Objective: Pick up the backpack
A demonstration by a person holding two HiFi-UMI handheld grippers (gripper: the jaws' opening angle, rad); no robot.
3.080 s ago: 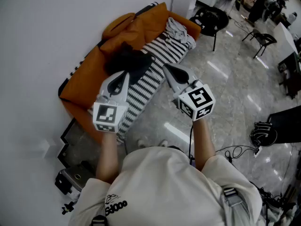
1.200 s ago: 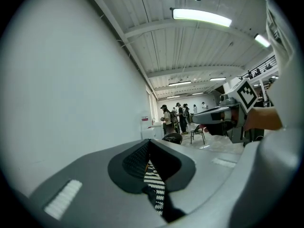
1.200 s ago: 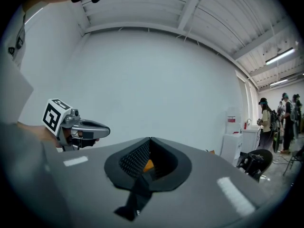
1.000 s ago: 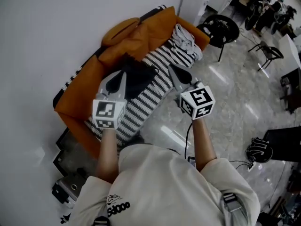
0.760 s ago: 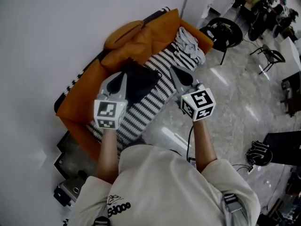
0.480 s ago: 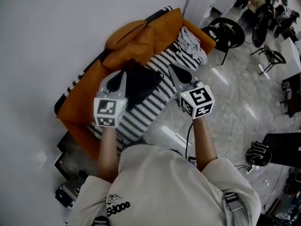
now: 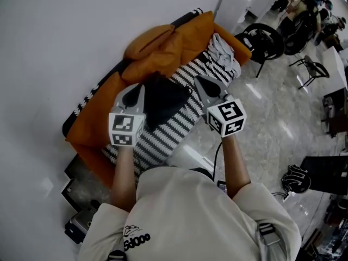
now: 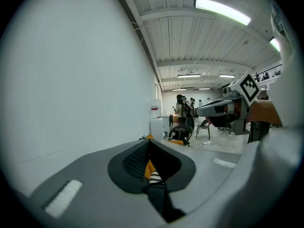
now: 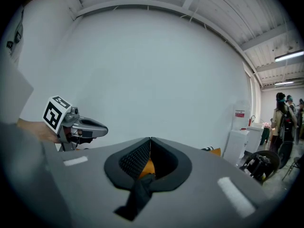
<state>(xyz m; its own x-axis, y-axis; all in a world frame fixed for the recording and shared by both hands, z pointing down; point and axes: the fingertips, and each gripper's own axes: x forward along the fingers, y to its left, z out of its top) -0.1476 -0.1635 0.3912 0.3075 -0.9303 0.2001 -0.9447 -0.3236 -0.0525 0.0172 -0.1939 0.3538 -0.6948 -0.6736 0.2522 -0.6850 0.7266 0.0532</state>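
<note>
The black backpack [image 7: 163,99] lies on a black-and-white striped cushion [image 7: 174,128] of an orange sofa [image 7: 149,45] against the white wall. My left gripper [image 7: 137,89] hovers at the backpack's left edge, jaws shut and empty. My right gripper [image 7: 198,81] hovers just right of the backpack over the stripes, also shut with nothing in it. In the left gripper view the closed jaws [image 8: 149,145] point along the wall, with the right gripper [image 8: 223,109] beside them. The right gripper view shows its shut jaws [image 9: 150,140] and the left gripper [image 9: 78,125] on the left.
A grey bundle of clothes [image 7: 224,52] lies at the sofa's far end. A black chair [image 7: 265,39] and a white cabinet [image 7: 235,1] stand beyond it. Dark equipment [image 7: 81,222] sits on the floor at the lower left, and a black object [image 7: 296,176] with cables lies at the right.
Both grippers have moved forward and slightly down toward the sofa, so they now flank the backpack more closely. Their jaws stayed shut throughout.
</note>
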